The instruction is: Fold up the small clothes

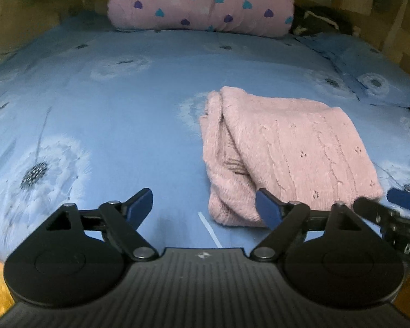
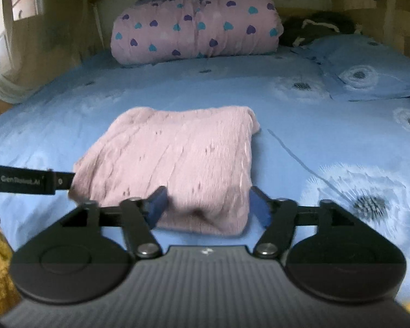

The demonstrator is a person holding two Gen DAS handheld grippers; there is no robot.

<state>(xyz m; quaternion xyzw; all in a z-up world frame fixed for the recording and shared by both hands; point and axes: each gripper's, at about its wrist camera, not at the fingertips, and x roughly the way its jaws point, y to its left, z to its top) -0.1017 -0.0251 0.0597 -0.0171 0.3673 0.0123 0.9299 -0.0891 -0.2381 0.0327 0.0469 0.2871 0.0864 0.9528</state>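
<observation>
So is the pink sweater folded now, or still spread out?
Folded. The sweater lies on the bed as a compact block, with stacked layers showing along its side edge in the left wrist view.

Black claw (image 1: pixel 205 205), blue pads (image 1: pixel 139 202), silver screws.

Bed (image 2: pixel 177 95) with blue dandelion-print sheet. Folded pink knit sweater (image 2: pixel 177 158) lies on it near the front. Rolled pink heart-print quilt (image 2: pixel 196 24) at the far end, matching blue pillow (image 2: pixel 369 68) far right, dark clothing (image 2: pixel 314 28) behind it.
</observation>
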